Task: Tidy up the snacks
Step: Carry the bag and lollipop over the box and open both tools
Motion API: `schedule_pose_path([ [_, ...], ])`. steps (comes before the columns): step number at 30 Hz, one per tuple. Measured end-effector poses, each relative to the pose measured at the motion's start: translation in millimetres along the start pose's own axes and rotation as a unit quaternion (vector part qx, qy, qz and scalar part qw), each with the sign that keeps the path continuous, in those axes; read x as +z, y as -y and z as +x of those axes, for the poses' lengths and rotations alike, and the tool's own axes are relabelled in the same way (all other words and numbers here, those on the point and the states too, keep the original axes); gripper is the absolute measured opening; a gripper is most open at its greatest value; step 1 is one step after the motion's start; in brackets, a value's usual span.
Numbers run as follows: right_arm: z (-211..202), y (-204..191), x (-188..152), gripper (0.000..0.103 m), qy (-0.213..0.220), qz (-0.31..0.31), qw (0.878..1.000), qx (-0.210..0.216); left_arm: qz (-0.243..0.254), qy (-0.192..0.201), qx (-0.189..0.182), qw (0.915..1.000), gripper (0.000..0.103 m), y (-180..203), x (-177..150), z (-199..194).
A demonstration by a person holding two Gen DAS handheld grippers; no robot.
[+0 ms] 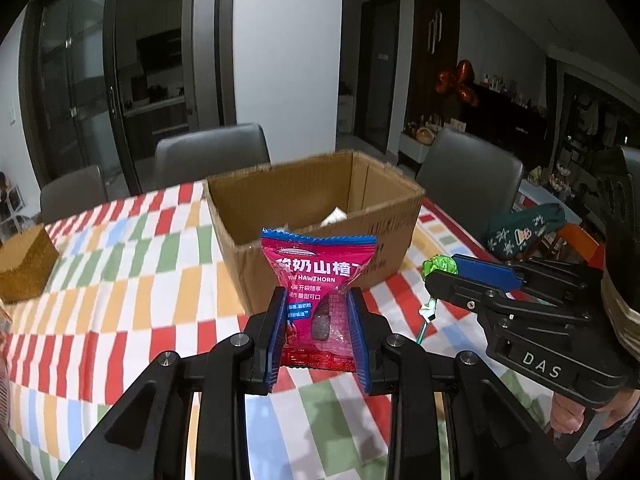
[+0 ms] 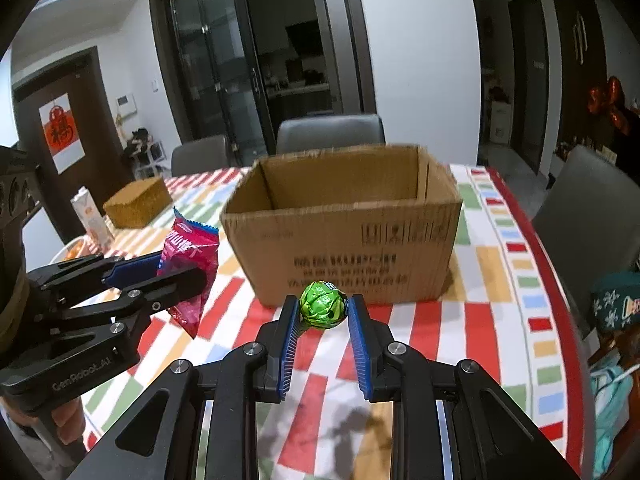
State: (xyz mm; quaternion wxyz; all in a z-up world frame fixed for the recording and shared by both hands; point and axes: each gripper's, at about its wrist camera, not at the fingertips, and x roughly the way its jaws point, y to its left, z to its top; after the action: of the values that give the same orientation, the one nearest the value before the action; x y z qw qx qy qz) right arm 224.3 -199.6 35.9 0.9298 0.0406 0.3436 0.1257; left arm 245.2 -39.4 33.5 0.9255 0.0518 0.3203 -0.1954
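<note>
My left gripper [image 1: 318,298] is shut on a pink hawthorn snack packet [image 1: 320,272] and holds it upright above the table, just in front of an open cardboard box [image 1: 256,208]. My right gripper [image 2: 324,306] is shut on a green-wrapped lollipop [image 2: 322,303], also held in front of the box [image 2: 344,248]. In the left wrist view the right gripper [image 1: 442,272] with the lollipop [image 1: 438,266] is to the right. In the right wrist view the left gripper [image 2: 180,268] with the packet [image 2: 192,256] is to the left. Something white [image 1: 334,216] lies inside the box.
The table has a colourful checked cloth [image 1: 120,300]. A brown woven box [image 2: 138,202] and a carton [image 2: 90,216] stand at the left. Grey chairs [image 2: 330,132] stand around the table. A green patterned item [image 1: 520,230] lies off the right edge.
</note>
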Motion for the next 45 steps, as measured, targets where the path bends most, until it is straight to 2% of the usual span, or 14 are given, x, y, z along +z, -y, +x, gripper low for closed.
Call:
schedule_pose_path([
  [13,-23,3,49,0.026,0.066,-0.007,0.998,-0.008,-0.001,0.048,-0.002,0.9988,0.03,-1,46,-15],
  [21,-23,13,81,0.026,0.093,0.0,0.996,-0.016,-0.012,0.057,-0.002,0.9983,0.03,-7,72,-5],
  [31,0,28,106,0.026,0.088,0.001,0.996,-0.034,-0.019,0.041,0.007,0.999,0.03,-19,96,20],
  [45,40,37,128,0.026,0.054,-0.005,0.997,-0.049,-0.025,0.001,0.015,0.9996,0.03,-26,111,64],
])
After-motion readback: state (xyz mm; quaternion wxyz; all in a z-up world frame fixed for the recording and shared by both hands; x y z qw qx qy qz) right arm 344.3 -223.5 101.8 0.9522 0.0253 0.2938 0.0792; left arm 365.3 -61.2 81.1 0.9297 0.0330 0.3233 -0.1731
